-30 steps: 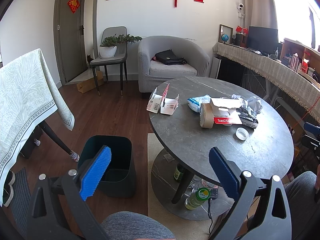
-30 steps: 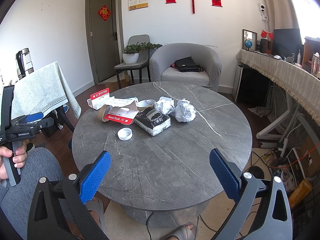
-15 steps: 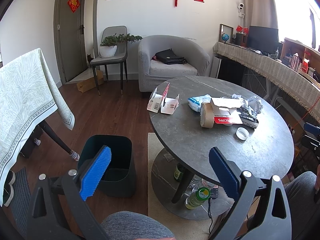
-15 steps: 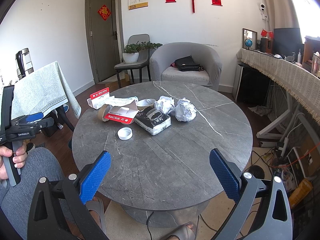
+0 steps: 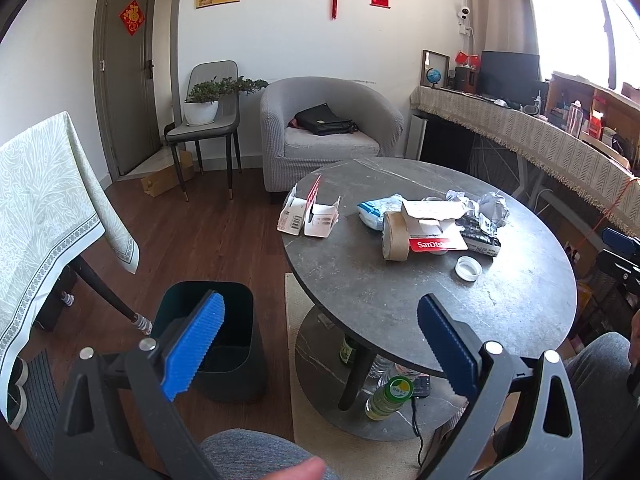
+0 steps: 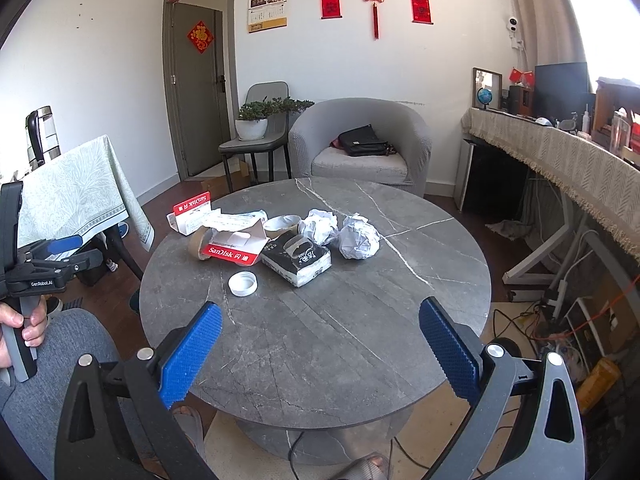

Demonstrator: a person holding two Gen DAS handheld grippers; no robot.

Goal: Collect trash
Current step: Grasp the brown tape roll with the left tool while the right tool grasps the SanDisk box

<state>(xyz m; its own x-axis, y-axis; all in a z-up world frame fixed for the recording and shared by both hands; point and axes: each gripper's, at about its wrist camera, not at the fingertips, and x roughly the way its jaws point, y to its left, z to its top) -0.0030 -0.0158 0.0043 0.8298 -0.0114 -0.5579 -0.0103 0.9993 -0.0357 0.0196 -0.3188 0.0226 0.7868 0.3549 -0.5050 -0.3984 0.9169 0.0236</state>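
Observation:
Trash lies in a cluster on the round grey table [image 6: 360, 320]: a red SanDisk box [image 6: 234, 246], a tape roll [image 5: 394, 236], a white lid [image 6: 242, 283], a black packet [image 6: 298, 260], two crumpled paper balls [image 6: 358, 236] and an opened white carton [image 5: 310, 214]. A dark green bin [image 5: 216, 336] stands on the floor left of the table. My left gripper [image 5: 320, 344] hangs open over the gap between bin and table edge. My right gripper [image 6: 320, 352] is open above the near part of the table, well short of the trash. Both hold nothing.
A grey armchair [image 5: 328, 128] with a black bag stands behind the table, a chair with a potted plant [image 5: 202, 104] beside it. A cloth-covered table [image 5: 44, 200] is at left, a long counter [image 6: 560, 152] at right. Bottles [image 5: 390, 394] sit under the round table.

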